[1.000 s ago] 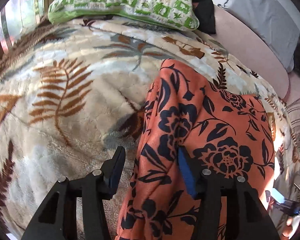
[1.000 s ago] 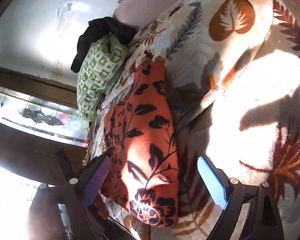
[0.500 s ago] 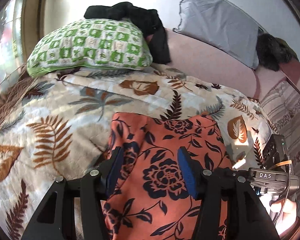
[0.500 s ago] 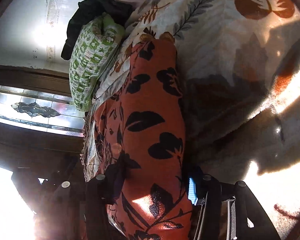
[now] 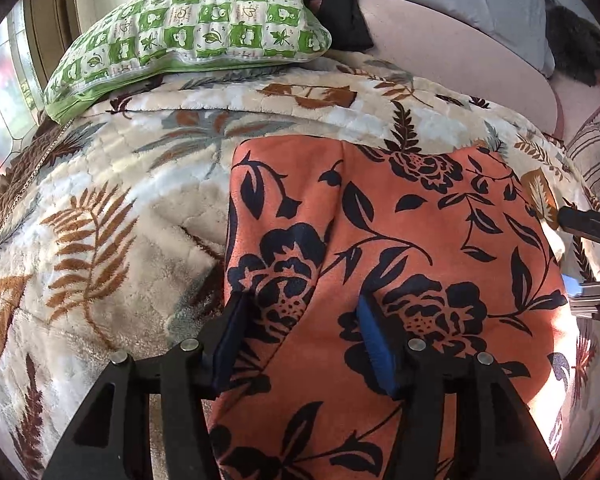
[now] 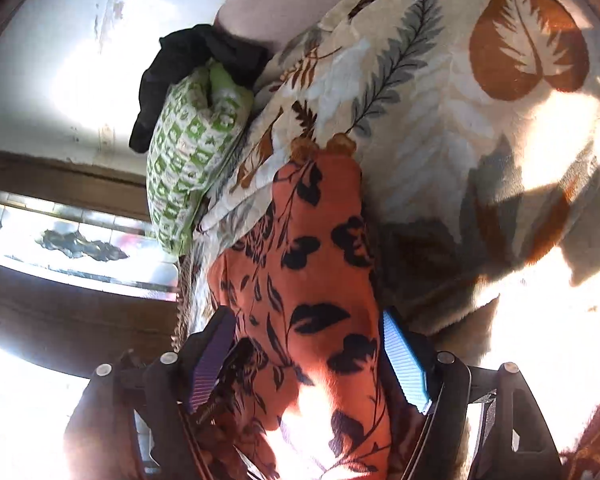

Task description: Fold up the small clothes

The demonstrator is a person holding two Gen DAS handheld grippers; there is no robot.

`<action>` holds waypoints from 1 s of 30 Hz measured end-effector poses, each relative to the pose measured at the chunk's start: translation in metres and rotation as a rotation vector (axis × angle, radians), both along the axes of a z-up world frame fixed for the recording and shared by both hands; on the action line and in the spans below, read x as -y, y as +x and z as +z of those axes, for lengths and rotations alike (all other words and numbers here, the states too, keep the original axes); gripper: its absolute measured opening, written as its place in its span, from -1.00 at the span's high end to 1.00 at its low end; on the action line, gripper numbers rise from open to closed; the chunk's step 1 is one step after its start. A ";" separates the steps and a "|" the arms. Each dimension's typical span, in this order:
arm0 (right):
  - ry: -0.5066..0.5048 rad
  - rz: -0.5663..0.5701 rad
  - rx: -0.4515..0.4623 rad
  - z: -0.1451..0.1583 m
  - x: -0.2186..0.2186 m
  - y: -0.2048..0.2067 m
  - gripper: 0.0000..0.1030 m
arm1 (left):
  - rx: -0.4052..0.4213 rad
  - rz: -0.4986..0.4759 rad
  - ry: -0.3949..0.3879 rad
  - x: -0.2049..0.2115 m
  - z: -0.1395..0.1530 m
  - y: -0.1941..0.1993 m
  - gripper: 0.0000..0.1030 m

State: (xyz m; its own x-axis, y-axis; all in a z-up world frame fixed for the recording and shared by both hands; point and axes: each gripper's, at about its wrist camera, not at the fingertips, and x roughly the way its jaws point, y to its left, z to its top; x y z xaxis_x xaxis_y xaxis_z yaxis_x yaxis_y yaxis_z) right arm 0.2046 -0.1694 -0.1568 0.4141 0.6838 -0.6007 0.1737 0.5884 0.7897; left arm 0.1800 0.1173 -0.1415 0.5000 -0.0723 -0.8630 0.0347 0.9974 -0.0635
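An orange garment with a black flower print (image 5: 400,240) lies on a cream leaf-patterned blanket (image 5: 112,216) on a bed. My left gripper (image 5: 300,332) has its blue-padded jaws closed onto a fold at the garment's near left edge. In the right wrist view the same garment (image 6: 308,288) runs away from me between the jaws of my right gripper (image 6: 304,356), which hold its near end. The right gripper shows at the right edge of the left wrist view (image 5: 588,264).
A green-and-white checked pillow (image 5: 188,36) lies at the head of the bed with a black cloth (image 5: 332,4) behind it. A grey pillow (image 5: 468,0) and a pink sheet (image 5: 440,56) lie at the back right. A window (image 6: 72,240) is on the left.
The right gripper has closed from wide open onto the garment's end. The left gripper has lifted and shifted with the cloth in it; the garment now lies wider across the blanket.
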 end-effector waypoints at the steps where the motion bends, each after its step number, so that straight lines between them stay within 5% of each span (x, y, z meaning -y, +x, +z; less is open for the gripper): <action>1: 0.060 0.016 -0.049 -0.015 -0.002 0.011 -0.51 | 0.000 0.000 -0.007 0.000 0.001 -0.001 -0.14; 2: 0.112 0.046 -0.091 -0.028 -0.007 0.020 -0.39 | -0.001 0.001 -0.008 0.000 0.001 -0.001 -0.14; 3: 0.067 0.071 -0.095 -0.029 -0.014 0.027 0.07 | -0.001 0.001 -0.012 -0.002 0.001 -0.001 -0.14; 6: -0.085 0.109 0.018 0.006 -0.029 0.025 0.43 | -0.017 0.024 -0.038 -0.012 -0.006 0.001 -0.42; 8: -0.201 0.106 -0.059 -0.018 -0.030 0.030 0.44 | -0.074 0.081 -0.201 -0.031 -0.021 0.006 -0.49; 9: -0.128 0.090 -0.105 -0.038 -0.025 0.031 0.38 | -0.070 0.084 -0.220 -0.033 -0.020 0.005 -0.49; 11: -0.038 0.053 -0.089 -0.031 -0.017 0.028 0.27 | -0.055 0.067 -0.180 -0.027 -0.015 0.003 -0.49; 14: -0.022 0.062 -0.031 -0.007 -0.017 0.013 -0.49 | -0.055 0.086 -0.221 -0.032 -0.009 -0.002 -0.45; 15: 0.006 0.044 -0.017 -0.002 -0.010 0.001 -0.50 | -0.039 0.096 -0.225 -0.033 -0.002 -0.006 -0.44; 21: 0.073 0.015 -0.033 -0.001 0.001 -0.049 -0.50 | 0.128 0.023 -0.247 -0.027 0.056 -0.040 -0.40; 23: 0.041 0.034 -0.040 -0.009 -0.007 -0.056 -0.46 | 0.093 0.002 -0.225 -0.020 0.046 -0.037 -0.41; 25: 0.021 0.051 -0.081 -0.023 -0.018 -0.051 0.16 | -0.023 0.020 -0.136 -0.014 0.014 -0.025 -0.41; 26: -0.011 0.049 -0.084 -0.021 -0.022 -0.053 0.24 | -0.078 0.028 -0.134 -0.017 -0.002 -0.023 -0.43; 30: -0.262 0.145 0.045 0.019 -0.047 -0.059 0.35 | -0.060 0.053 -0.196 -0.026 -0.010 -0.028 -0.49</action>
